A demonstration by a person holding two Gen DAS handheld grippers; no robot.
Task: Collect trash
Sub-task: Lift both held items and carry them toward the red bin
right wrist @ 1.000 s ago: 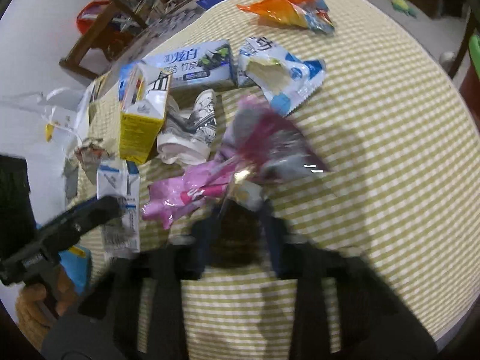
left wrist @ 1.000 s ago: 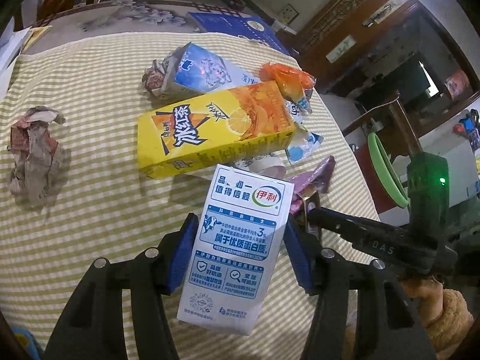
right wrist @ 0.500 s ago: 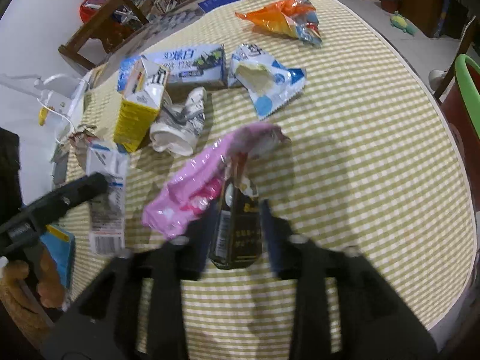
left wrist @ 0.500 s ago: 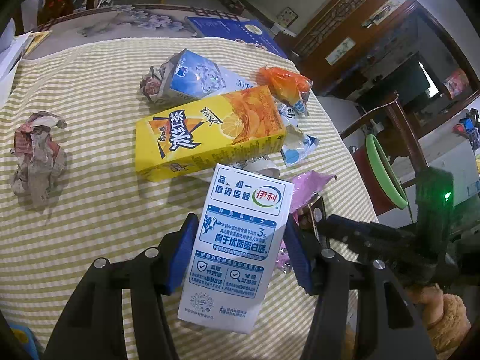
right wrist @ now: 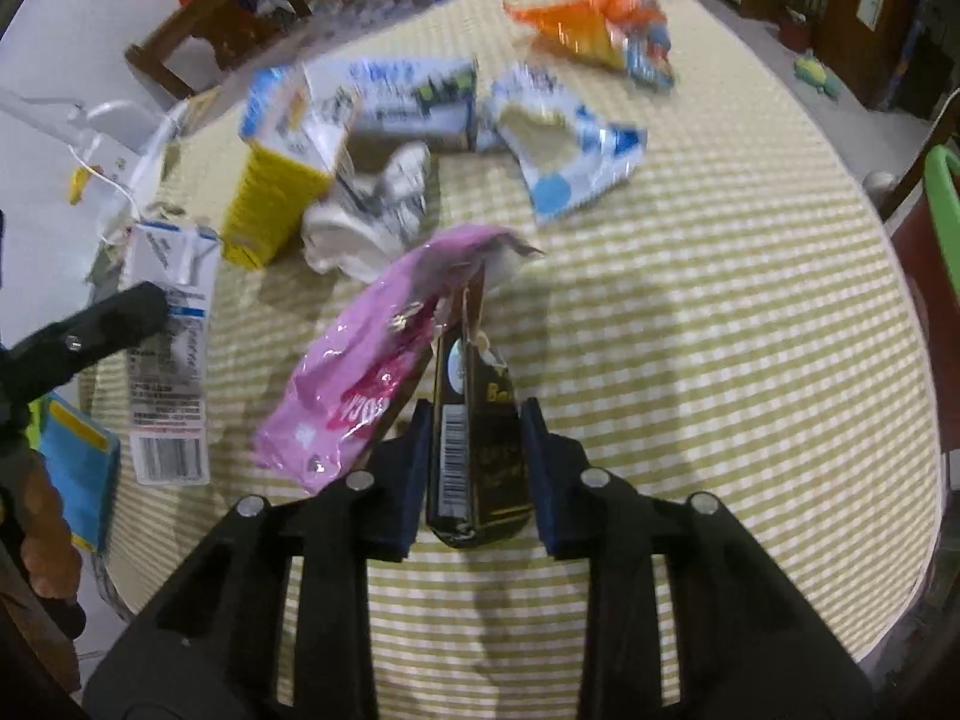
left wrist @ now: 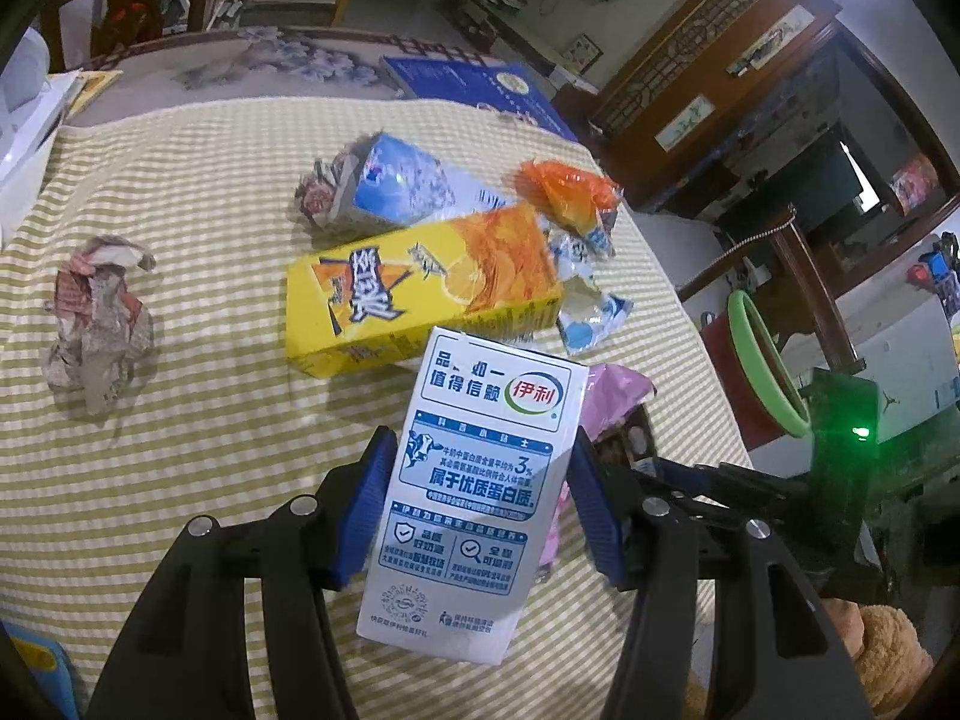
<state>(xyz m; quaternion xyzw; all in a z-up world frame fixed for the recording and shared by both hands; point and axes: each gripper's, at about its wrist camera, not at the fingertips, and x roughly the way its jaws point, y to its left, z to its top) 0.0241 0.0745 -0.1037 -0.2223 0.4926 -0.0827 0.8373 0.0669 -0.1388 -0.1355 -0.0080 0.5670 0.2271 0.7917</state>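
Left wrist view: the left gripper sits low in the frame, its blue pads clamped on both side faces of a white milk carton that stands upright between them, top edge toward frame centre.
Behind the carton: a yellow tea carton lies on its side on the yellow-striped tablecloth, a blue-and-white carton above it, an orange wrapper at upper right.
Left edge: crumpled paper lies well apart from the rest.
Right wrist view: the right gripper, at lower centre, has just been closing its jaws; its pads press a small dark carton with a barcode from both sides.
Pink wrapper: it leans against the dark carton's left side, outside the fingers.
Upper centre: a blue-and-white wrapper lies torn open on the cloth.
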